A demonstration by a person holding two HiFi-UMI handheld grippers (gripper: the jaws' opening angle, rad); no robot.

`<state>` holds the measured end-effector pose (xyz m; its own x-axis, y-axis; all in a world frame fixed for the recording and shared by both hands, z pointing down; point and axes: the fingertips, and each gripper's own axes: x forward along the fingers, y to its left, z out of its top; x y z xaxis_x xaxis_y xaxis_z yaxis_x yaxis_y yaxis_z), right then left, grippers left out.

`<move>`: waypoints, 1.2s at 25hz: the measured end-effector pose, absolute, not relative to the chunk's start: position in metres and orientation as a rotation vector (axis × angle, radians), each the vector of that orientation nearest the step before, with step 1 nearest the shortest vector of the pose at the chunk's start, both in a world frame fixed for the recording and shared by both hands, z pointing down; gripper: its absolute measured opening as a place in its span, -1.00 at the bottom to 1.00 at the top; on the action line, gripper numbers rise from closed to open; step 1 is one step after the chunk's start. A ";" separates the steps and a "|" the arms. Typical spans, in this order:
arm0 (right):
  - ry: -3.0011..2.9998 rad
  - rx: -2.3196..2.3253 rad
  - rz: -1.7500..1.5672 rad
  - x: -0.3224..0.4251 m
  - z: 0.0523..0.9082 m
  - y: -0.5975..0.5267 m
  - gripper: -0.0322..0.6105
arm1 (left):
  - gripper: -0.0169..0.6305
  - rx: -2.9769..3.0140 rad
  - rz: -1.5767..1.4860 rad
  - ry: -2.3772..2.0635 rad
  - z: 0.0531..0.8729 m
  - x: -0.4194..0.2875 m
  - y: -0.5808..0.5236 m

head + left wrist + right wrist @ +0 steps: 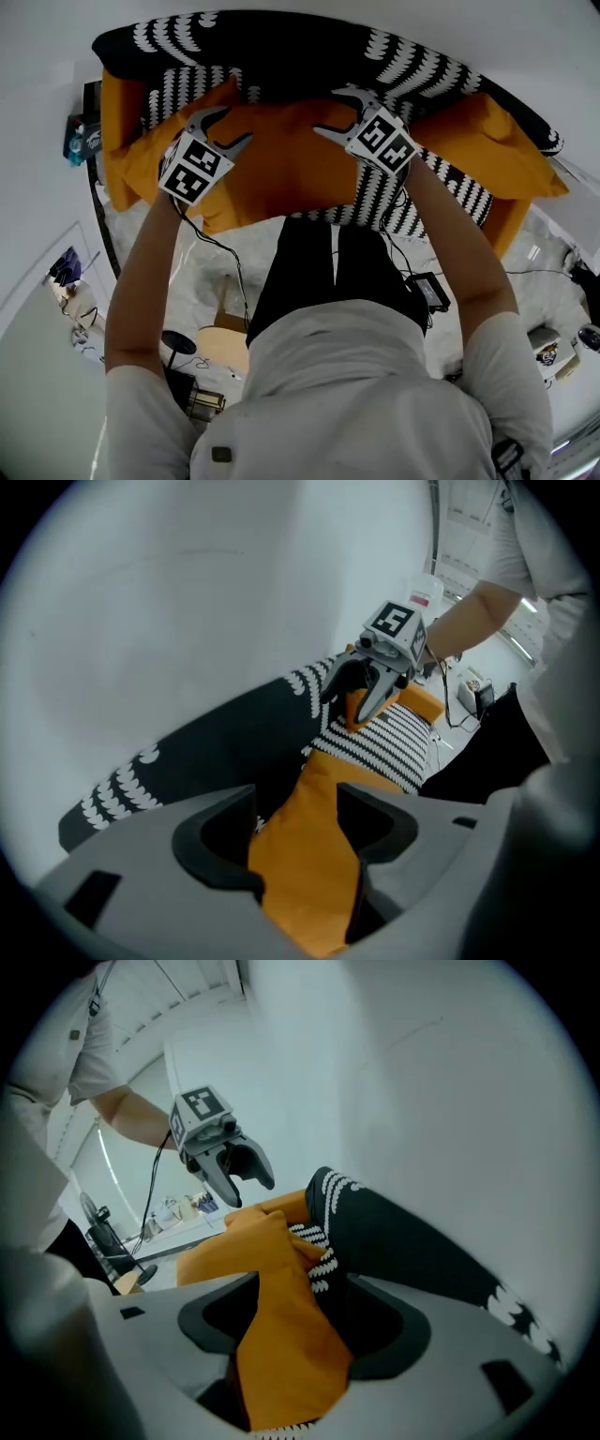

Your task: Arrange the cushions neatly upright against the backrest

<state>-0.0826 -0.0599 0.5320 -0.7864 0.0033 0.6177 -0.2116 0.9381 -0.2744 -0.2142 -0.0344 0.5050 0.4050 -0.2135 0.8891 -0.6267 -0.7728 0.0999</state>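
An orange cushion (281, 173) stands against the black backrest with white marks (281, 47). My left gripper (228, 127) is at the cushion's upper left corner and my right gripper (336, 111) at its upper right. In the left gripper view the jaws (300, 832) stand open with orange fabric (305, 864) hanging loosely between them. The right gripper view shows the same: wide jaws (300, 1326) around a fold of the orange cushion (281, 1344). A striped cushion (380, 202) lies under the orange one's right side. Further orange cushions sit at the left (127, 122) and right (497, 150).
The sofa backs onto a white wall (187, 592). Behind the person the floor holds a small black box (429, 291) on a cable, a round wooden stool (220, 347) and clutter at both sides.
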 end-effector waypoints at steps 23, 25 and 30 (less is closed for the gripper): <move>-2.080 -0.250 0.553 -0.121 0.758 -0.035 0.05 | 0.11 1.929 1.515 -0.253 0.698 -0.256 -0.029; -2.058 -0.288 0.592 -0.124 0.769 -0.032 0.05 | 0.11 1.912 1.485 -0.255 0.704 -0.256 -0.031; -1.983 -0.372 0.688 -0.134 0.790 -0.020 0.05 | 0.11 1.875 1.467 -0.223 0.719 -0.260 -0.025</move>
